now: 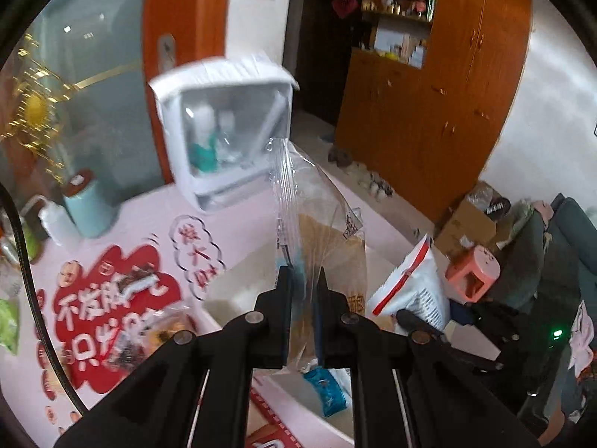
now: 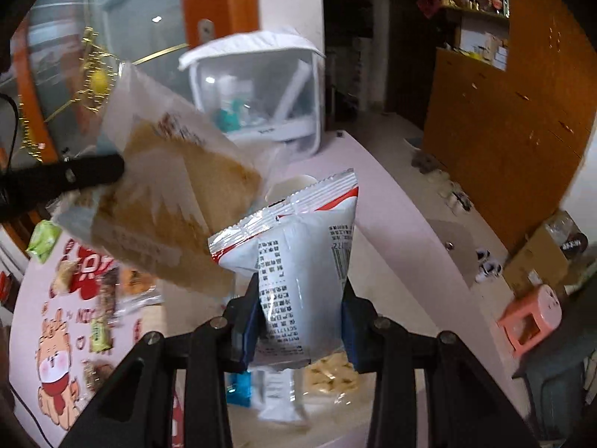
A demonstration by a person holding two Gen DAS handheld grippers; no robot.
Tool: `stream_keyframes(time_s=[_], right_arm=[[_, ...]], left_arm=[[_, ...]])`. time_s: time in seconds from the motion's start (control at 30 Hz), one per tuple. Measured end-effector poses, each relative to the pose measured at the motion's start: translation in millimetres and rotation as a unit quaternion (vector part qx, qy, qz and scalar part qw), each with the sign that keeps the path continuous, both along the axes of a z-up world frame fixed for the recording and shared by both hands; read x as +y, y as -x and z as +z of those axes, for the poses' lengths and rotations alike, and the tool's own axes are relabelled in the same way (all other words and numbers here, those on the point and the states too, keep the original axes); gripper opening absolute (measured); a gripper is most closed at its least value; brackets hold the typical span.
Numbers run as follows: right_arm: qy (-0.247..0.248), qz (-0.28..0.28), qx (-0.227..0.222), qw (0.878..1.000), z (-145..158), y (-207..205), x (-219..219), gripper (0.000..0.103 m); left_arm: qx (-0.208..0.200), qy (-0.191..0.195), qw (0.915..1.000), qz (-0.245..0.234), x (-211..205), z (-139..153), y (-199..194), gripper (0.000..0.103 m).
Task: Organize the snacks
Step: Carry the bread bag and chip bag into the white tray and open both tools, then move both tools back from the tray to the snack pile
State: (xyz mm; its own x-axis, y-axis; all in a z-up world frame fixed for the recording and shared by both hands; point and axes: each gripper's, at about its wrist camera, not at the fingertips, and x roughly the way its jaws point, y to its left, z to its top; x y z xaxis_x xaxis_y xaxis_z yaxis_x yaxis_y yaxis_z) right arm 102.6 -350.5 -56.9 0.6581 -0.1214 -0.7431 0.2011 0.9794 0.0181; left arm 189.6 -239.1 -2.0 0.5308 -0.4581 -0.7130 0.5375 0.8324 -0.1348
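Both tongs are up over the pink tabletop (image 1: pixel 238 216) with a snack each. The left tongs (image 1: pixel 303 280) are clenched on the edge of a clear plastic packet holding a brown slice of bread (image 2: pixel 175 205), which hangs in the air. The right tongs (image 2: pixel 300 291) grasp a white foil snack pouch with a red stripe (image 2: pixel 298 261) between their blue pads. Below them sits a white open box (image 1: pixel 238 295). More wrapped snacks (image 2: pixel 100 298) lie scattered on the tabletop, near a white clear-fronted storage case (image 2: pixel 261 89).
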Motion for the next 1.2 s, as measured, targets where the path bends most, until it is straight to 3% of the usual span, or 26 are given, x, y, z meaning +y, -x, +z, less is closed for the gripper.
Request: stream_keyframes(time_s=[0.27,0.33,0.4,0.47,0.6,1.2], right_arm=[[0.009,0.011,0.051,0.999,-31.2,-15.1,0.3,0.043],[0.02,0.012,0.054,0.998,-34.4,-16.7,3.5,0.054],[0.027,0.016,0.054,0.998,-34.8,-17.6,6.7,0.062],[0.027,0.02,0.054,0.998,-35.0,-18.5,8.5,0.063],[0.026,0.021,0.053,0.998,-33.2,-18.5,12.9,0.063],[0.011,0.02,0.035,0.999,-7.4,11.7,29.3,0.063]], left_arm=[[0.052,-0.049,0.9974,0.005,-33.1,-61.7,-27.1,0.01],[0.065,-0.062,0.9959,0.013,-33.0,-71.9,-32.3,0.024],[0.065,-0.076,0.9949,0.013,-34.9,-76.0,-33.0,0.063],[0.045,-0.082,0.9955,0.015,-33.6,-72.2,-28.8,0.075],[0.024,-0.098,0.9949,0.003,-34.6,-66.4,-22.1,0.075],[0.026,-0.1,0.9946,0.01,-9.6,-51.1,14.6,0.081]])
